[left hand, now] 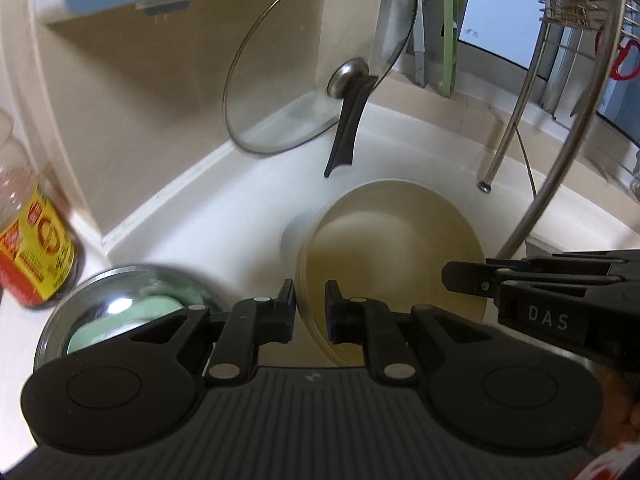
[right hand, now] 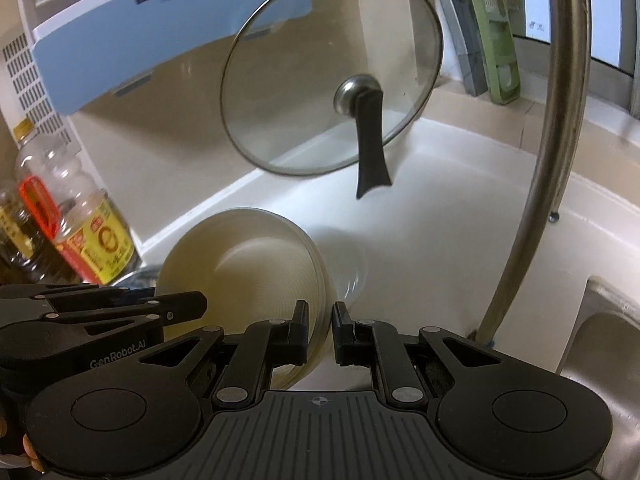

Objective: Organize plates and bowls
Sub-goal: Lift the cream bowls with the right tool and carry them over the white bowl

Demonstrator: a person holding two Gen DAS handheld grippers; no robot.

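A stack of cream bowls (left hand: 392, 248) is tilted above the white counter (left hand: 240, 208), its hollow facing both cameras. My left gripper (left hand: 310, 304) is shut on the stack's left rim. The right gripper (right hand: 320, 328) is shut on the opposite rim of the same cream bowls (right hand: 248, 268). Each gripper shows in the other's view: the right gripper (left hand: 452, 276) comes in from the right edge and the left gripper (right hand: 196, 304) from the left. The underside of the stack is hidden.
A glass lid (right hand: 332, 72) with a black handle leans against the back wall. A steel bowl (left hand: 120, 304) holding something pale green and oil bottles (right hand: 92, 240) stand at the left. A curved steel rack tube (right hand: 560, 140) and a sink (right hand: 608, 340) are on the right.
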